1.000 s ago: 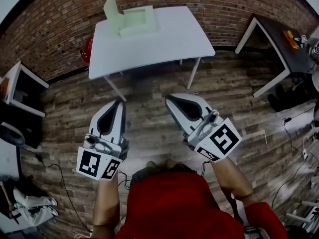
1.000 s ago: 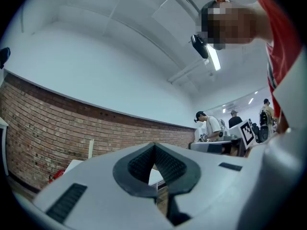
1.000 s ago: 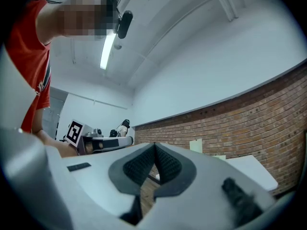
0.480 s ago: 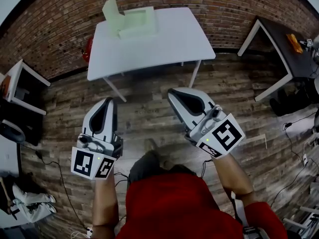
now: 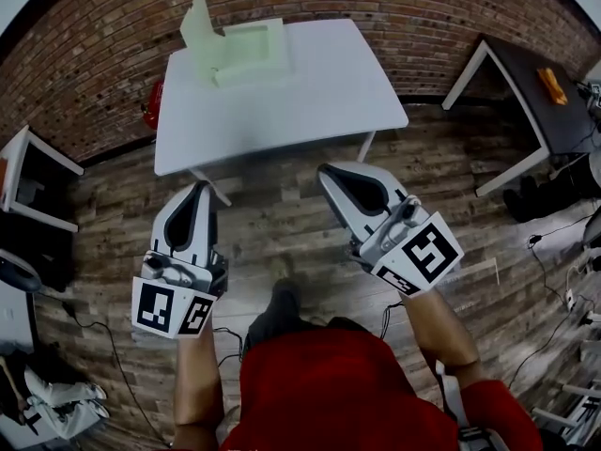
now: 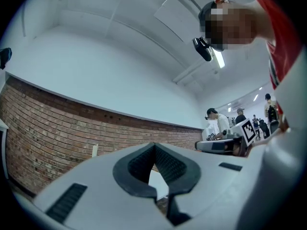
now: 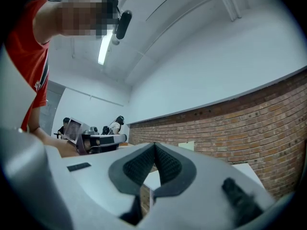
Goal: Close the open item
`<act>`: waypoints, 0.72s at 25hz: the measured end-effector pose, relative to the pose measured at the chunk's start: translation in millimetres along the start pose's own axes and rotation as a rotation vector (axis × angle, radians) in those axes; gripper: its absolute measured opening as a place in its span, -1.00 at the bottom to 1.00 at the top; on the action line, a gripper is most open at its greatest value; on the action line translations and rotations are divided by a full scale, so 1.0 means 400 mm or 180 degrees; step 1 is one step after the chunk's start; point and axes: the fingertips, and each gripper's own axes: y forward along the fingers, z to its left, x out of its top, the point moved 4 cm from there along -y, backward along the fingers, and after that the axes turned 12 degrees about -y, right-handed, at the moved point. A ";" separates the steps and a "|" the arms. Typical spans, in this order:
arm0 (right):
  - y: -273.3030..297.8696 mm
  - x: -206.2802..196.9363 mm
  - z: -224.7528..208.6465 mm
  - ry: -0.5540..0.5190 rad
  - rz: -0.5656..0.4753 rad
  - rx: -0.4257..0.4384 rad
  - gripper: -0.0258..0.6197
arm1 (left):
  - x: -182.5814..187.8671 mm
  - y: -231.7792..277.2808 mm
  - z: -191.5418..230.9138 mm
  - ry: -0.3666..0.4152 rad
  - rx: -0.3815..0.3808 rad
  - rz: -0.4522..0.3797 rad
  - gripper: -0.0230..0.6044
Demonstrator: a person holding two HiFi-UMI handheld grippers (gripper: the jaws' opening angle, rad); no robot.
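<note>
Two grippers we hold, left gripper (image 5: 198, 189) and right gripper (image 5: 328, 170), both with jaws pressed together on nothing. The pale green open box (image 5: 246, 50), lid upright, sits at the far left corner of the white rectangular table (image 5: 310, 92).

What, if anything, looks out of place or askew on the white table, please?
Only the pale green box near the far left corner of the white table: its lid stands raised, leaving it open. Nothing looks spilled or damaged.

table (image 5: 319, 92) closer, open box (image 5: 249, 47) shifted left
</note>
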 end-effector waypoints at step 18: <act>0.440 -0.094 -0.241 -0.0039 0.0164 -0.0149 -0.83 | 0.041 0.314 0.436 -0.0035 -0.0117 0.0087 -0.89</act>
